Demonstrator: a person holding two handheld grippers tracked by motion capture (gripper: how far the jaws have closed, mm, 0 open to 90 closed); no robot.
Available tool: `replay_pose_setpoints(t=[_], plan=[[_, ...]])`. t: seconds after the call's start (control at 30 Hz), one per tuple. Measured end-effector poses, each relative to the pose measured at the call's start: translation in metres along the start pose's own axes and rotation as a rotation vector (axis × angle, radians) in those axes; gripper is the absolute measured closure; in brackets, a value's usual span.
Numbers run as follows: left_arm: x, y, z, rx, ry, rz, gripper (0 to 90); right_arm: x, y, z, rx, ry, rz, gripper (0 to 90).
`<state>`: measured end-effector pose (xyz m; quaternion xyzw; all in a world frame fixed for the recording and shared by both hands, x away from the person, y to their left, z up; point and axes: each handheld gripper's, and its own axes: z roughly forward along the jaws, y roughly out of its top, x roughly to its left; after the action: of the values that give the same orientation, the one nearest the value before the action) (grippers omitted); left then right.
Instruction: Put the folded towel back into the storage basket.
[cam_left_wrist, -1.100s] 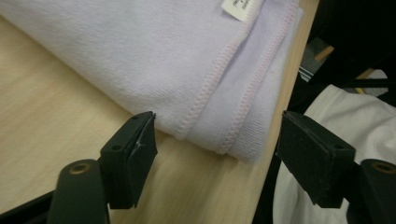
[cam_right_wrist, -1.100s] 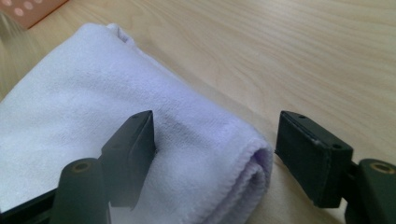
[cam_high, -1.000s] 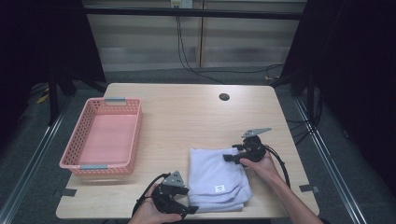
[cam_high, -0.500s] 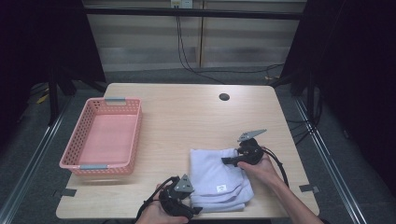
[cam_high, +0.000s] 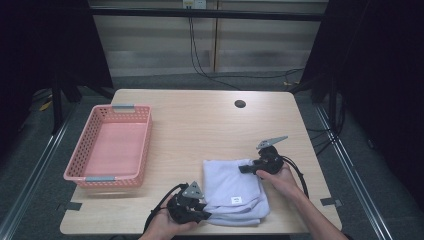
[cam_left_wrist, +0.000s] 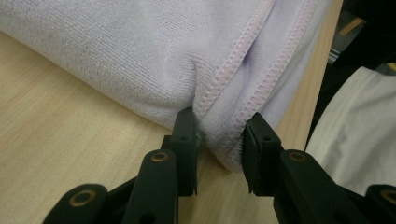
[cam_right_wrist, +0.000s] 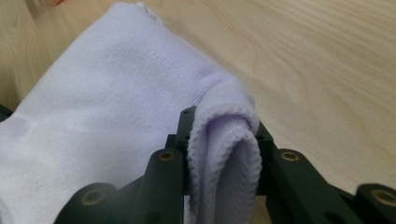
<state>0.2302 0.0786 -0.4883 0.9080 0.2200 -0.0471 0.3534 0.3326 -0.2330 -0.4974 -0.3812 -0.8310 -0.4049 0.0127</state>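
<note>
**Both grippers pinch the folded lilac towel at the near edge of the table**

At the left of the pale wood-grain table (cam_high: 200, 125) sits a pink plastic basket (cam_high: 82, 167), rectangular, with perforated lattice walls and grey handle tabs at both short ends. Right of it, near the front edge, lies a lilac towel (cam_high: 232, 185), folded into a soft, thick rectangle with a small white label on top. Its terry pile is fine and matte; the hems carry neat pink overlock stitching.

The left gripper (cam_left_wrist: 217, 140) lies low at the towel's near left corner, held from below by the left hand (cam_high: 162, 227). Its jaws have just been closing and now squeeze the stitched hem layers between them. The right gripper (cam_right_wrist: 224, 140) sits at the towel's far right corner, the right hand (cam_high: 280, 177) wrapped around its body, forearm angling in from the lower right. Its jaws have likewise just been closing and now clamp a rolled fold of towel.
</note>
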Motion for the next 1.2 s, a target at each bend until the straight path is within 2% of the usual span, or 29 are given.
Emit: replay_pose_setpoints(t=[0.03, 0.07, 0.1, 0.17, 0.23, 0.3, 0.33, 0.37, 0.5, 0.57, 0.87, 0.93, 1.03, 1.2], plan=[[0.002, 0.0, 0.0, -0.015, -0.017, -0.004, 69.3, -0.001, 0.001, -0.002, -0.006, 0.004, 0.005, 74.5], [0.004, 0.0, -0.002, -0.009, -0.029, -0.013, 69.3, -0.001, 0.001, -0.002, -0.006, 0.004, 0.005, 74.5], [0.004, 0.001, -0.003, -0.006, -0.022, -0.025, 69.4, 0.0, 0.003, -0.003, -0.013, 0.009, 0.005, 75.0], [0.006, 0.002, -0.006, -0.021, -0.029, -0.013, 69.4, 0.0, 0.004, -0.004, -0.02, 0.01, 0.01, 75.2], [0.008, 0.003, -0.008, -0.042, -0.042, -0.027, 69.6, 0.0, 0.006, -0.007, -0.026, 0.006, 0.01, 75.5], [0.01, 0.004, -0.012, -0.036, -0.023, -0.024, 69.7, 0.0, 0.007, -0.009, -0.04, 0.01, 0.023, 75.6], [0.011, 0.004, -0.013, -0.062, -0.052, -0.029, 69.8, 0.001, 0.009, -0.01, -0.041, 0.01, 0.023, 75.7], [0.013, 0.005, -0.016, -0.064, -0.061, -0.027, 70.0, 0.001, 0.009, -0.012, -0.046, 0.01, 0.023, 75.6], [0.016, 0.008, -0.023, -0.077, -0.054, -0.044, 70.3, 0.003, 0.017, -0.017, -0.063, 0.009, 0.02, 75.7], [0.016, 0.01, -0.026, -0.08, -0.051, -0.031, 70.3, 0.003, 0.018, -0.019, -0.067, 0.009, 0.019, 75.8], [0.02, 0.026, -0.043, -0.119, -0.046, -0.031, 70.4, 0.002, 0.031, -0.03, -0.097, 0.004, 0.021, 75.9], [0.022, 0.028, -0.045, -0.112, -0.046, -0.029, 70.5, 0.002, 0.035, -0.032, -0.106, 0.004, 0.019, 75.9], [0.025, 0.033, -0.046, -0.108, -0.031, -0.057, 70.9, 0.001, 0.042, -0.034, -0.097, -0.011, 0.014, 76.0], [0.031, 0.039, -0.053, -0.099, -0.022, -0.052, 71.1, 0.0, 0.049, -0.036, -0.097, -0.013, 0.014, 76.0]])
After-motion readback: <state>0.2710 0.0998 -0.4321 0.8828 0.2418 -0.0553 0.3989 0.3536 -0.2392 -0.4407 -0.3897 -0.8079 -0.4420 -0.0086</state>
